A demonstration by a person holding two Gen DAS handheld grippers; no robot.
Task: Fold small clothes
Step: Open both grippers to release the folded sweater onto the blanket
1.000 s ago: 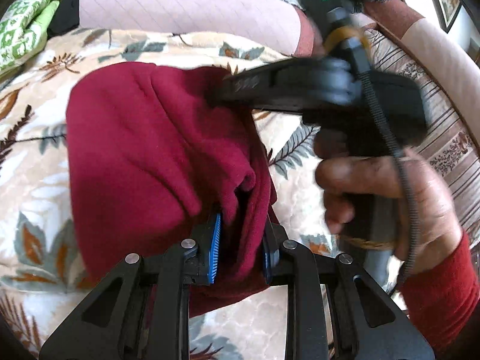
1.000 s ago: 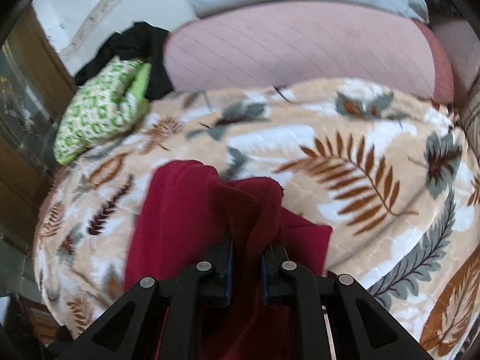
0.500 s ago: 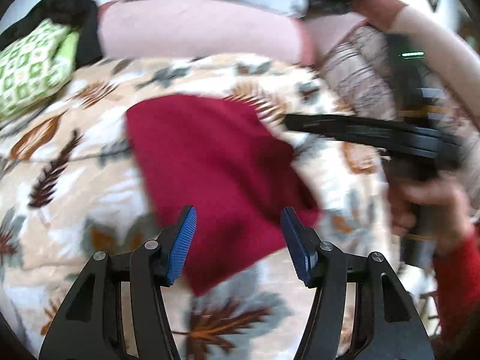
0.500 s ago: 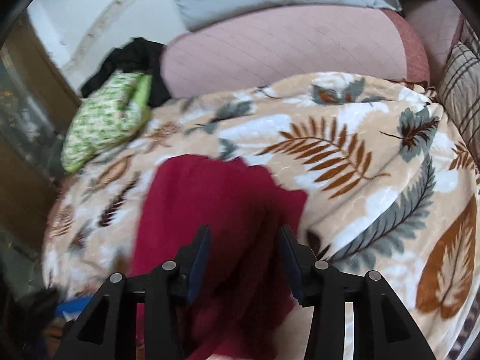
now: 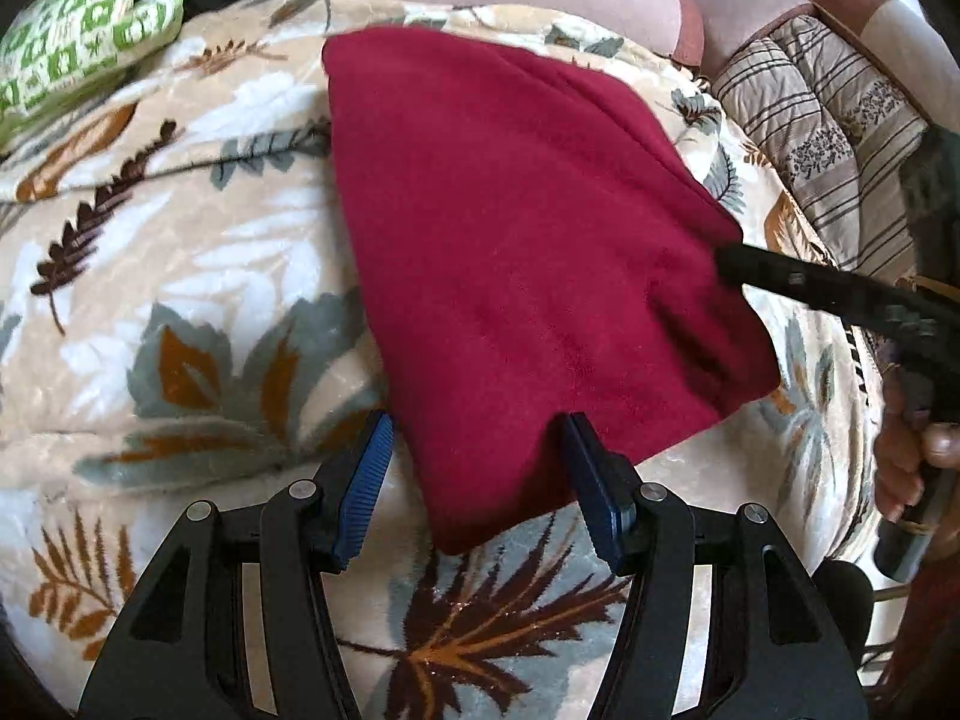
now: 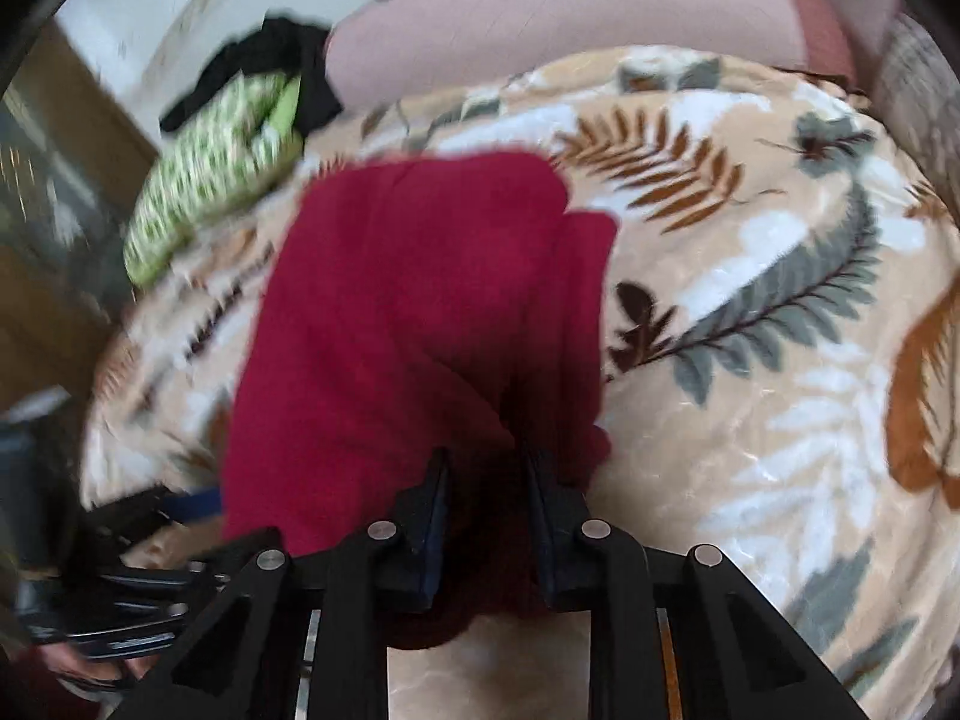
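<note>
A: Where's the cloth?
B: The red fleece garment (image 5: pixel 516 252) lies folded on the leaf-print blanket (image 5: pixel 180 276), its near corner pointing to six o'clock in the left wrist view. The left gripper (image 5: pixel 474 480) has let go — its blue pads (image 5: pixel 366 480) stand wide to either side of that corner, pressing nothing.

A: And the right one?
B: The right gripper (image 6: pixel 486 516) is at the garment's edge, at three o'clock in the left view. Its jaws are closing with a bunched ridge of fleece between them; its own view is blurred, so I think the pads are not yet pressing, but I can't be sure.

A: What could spoil it?
B: If that pinch catches only the top layer, a pull would peel the fold open. The loose corner by the left gripper could drag askew too, since nothing holds it down.

A: Anything one camera has that the other lacks?
B: The left view shows the person's hand (image 5: pixel 906 450) on the right tool — and the striped cushion (image 5: pixel 816 120) at two o'clock. The right view alone shows the stepped double edge (image 6: pixel 576 276) of the fold, and the green patterned cloth (image 6: pixel 210 180) at ten o'clock.
</note>
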